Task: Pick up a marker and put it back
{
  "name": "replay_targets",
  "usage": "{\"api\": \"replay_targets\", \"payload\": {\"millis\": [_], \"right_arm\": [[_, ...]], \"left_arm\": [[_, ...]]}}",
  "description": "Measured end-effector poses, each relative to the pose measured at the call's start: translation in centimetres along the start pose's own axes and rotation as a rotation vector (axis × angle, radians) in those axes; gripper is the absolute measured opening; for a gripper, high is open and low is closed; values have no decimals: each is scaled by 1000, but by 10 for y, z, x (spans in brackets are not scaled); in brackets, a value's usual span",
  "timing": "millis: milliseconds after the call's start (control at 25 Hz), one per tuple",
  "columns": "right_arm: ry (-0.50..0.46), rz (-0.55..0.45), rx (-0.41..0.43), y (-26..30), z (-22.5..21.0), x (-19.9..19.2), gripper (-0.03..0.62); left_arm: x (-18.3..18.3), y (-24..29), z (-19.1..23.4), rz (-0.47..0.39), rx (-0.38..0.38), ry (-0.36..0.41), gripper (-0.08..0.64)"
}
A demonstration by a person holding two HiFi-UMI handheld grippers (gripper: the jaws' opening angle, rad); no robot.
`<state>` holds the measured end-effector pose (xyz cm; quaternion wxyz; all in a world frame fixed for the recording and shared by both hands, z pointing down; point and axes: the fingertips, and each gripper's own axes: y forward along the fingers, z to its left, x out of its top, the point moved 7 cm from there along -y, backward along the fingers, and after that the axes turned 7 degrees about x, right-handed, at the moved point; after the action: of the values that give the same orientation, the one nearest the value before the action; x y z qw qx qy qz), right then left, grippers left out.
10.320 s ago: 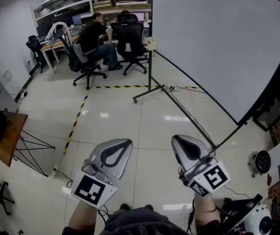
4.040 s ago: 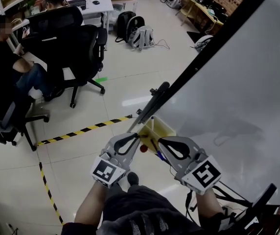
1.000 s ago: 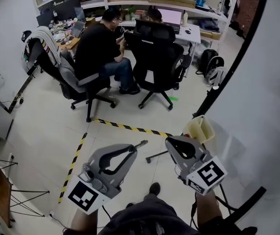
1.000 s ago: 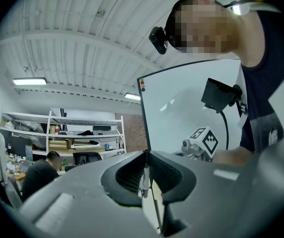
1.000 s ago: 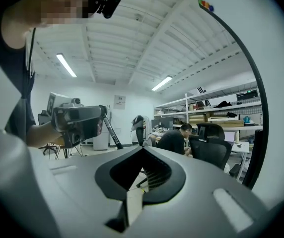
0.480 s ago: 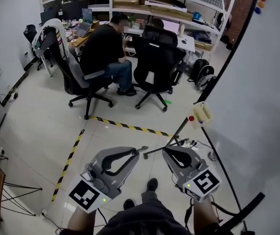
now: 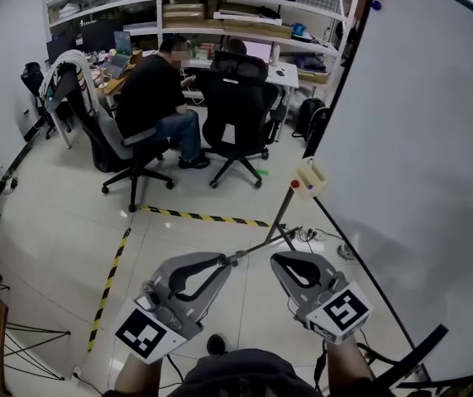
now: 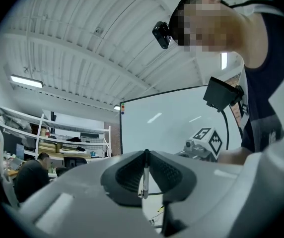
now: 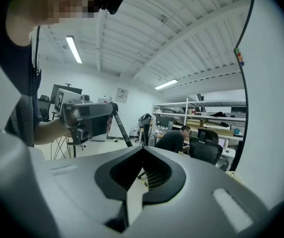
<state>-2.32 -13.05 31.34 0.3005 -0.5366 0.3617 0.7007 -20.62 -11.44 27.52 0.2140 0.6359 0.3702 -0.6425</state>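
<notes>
My left gripper (image 7: 222, 260) is shut on a thin grey marker (image 7: 236, 256) that sticks out past its tips over the floor. In the left gripper view the marker (image 8: 144, 175) stands upright between the closed jaws of the left gripper (image 8: 145, 153). The right gripper (image 7: 276, 259) is level beside it, shut and holding nothing; its tips meet in the right gripper view (image 9: 143, 148). A small yellowish tray (image 7: 311, 175) with a red-capped marker (image 7: 294, 185) hangs on the whiteboard's left edge, well ahead of both grippers.
The big whiteboard (image 7: 418, 164) fills the right side, its stand legs (image 7: 279, 234) on the tiled floor just ahead. Two people sit on office chairs (image 7: 235, 110) at desks at the back. Yellow-black floor tape (image 7: 195, 216) crosses ahead.
Four seconds ago both grippers were at the tray. Since then they have drawn back from it, the left keeping the marker. Over the last half second the tray looks slightly farther away.
</notes>
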Motion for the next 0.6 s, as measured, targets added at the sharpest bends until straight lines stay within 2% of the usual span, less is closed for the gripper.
{"api": "replay_targets", "payload": {"millis": [200,400,600], "right_arm": [[32,-11,-16,-53,24,-15,0],[23,-1,28,-119,51,-31,0],[111,-26,20,-178,76,-51,0]], "left_arm": [[2,-3,-56,17,-13,5,37],[4,-9,-136,28,10,0,37],[8,-20,-207,93,13,27,37]]}}
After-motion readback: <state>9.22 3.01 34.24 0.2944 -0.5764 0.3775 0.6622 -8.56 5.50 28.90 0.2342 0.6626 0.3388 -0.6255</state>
